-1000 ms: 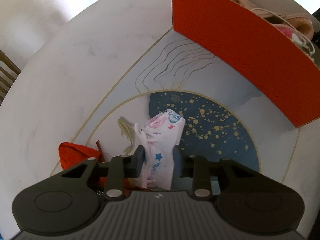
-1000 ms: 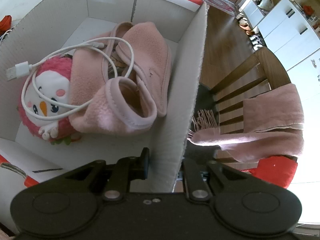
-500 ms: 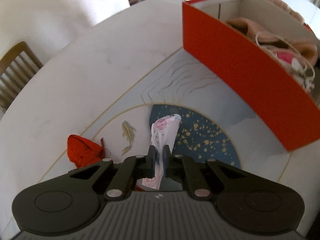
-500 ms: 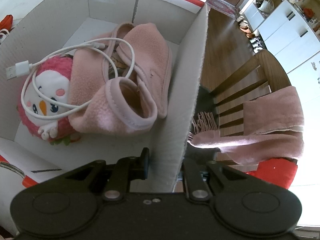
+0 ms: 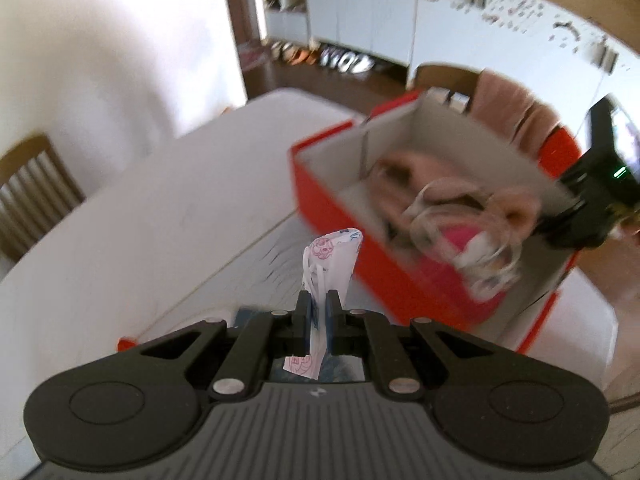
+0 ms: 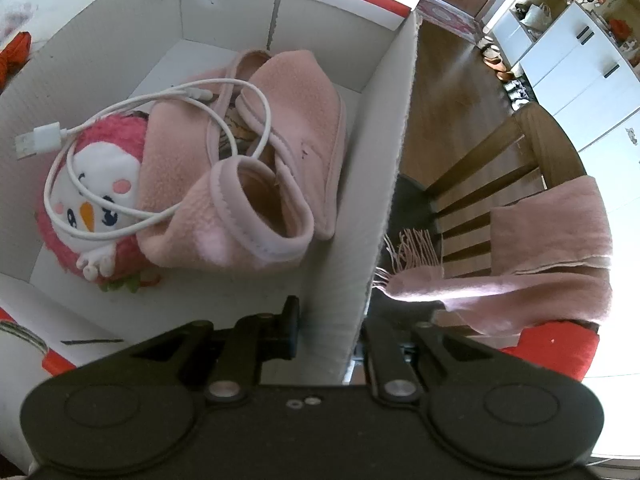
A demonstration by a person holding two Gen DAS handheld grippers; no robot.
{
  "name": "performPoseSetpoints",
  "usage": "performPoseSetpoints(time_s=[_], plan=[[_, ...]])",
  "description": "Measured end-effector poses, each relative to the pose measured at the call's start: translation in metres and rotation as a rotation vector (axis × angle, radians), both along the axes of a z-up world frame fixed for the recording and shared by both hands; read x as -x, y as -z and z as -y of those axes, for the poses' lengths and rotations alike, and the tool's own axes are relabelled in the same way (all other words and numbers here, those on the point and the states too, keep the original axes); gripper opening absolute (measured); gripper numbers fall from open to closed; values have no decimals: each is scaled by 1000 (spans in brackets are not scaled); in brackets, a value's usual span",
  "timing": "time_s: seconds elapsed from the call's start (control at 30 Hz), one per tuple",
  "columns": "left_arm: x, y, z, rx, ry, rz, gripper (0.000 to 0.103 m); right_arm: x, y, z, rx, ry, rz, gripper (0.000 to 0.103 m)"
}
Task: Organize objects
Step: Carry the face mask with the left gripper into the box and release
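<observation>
My left gripper (image 5: 318, 312) is shut on a white patterned face mask (image 5: 332, 256) and holds it in the air above the table, to the left of the red box (image 5: 340, 196). The box holds pink slippers (image 6: 256, 184), a pink penguin plush (image 6: 92, 192) and a white USB cable (image 6: 160, 100). My right gripper (image 6: 332, 332) is shut on the box's right wall (image 6: 380, 184), one finger inside and one outside. It also shows in the left wrist view (image 5: 592, 200) at the box's far corner.
A white table (image 5: 140, 220) carries the box. A red cloth (image 6: 14, 52) lies on the table beyond the box. A wooden chair (image 6: 500, 172) with a pink scarf (image 6: 552, 256) stands right of the box. Another chair (image 5: 32, 192) stands at the left.
My left gripper closed on the mask, lifted it off the table and swung toward the box. My right gripper kept its hold on the box wall.
</observation>
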State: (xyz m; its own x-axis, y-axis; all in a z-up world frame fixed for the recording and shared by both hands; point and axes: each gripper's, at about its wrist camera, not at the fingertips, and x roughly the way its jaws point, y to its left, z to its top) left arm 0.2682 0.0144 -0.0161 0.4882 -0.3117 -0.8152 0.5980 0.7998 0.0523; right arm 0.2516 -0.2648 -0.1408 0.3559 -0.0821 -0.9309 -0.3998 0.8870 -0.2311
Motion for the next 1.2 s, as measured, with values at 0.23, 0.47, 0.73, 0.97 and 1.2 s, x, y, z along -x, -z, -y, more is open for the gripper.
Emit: performPoseSetpoints(time_s=[0.23,0.47,0.73,0.97,1.2], plan=[[9,-24,44,39,95,46,6,1,-1,0,-6,1,2,12],[6,-18,85,37,162,47,6,1,-3,0,-11,2,3,11],[-4,5,128,-13,225,28,6,0,-3,1,-11,1,3,11],[-18,37,155,-61,236,-20,6,0,-3,-1,-14,-1,1,11],[-27,57,168,-98,245,-65,6,0,-4,-3,-17,0,1,10]])
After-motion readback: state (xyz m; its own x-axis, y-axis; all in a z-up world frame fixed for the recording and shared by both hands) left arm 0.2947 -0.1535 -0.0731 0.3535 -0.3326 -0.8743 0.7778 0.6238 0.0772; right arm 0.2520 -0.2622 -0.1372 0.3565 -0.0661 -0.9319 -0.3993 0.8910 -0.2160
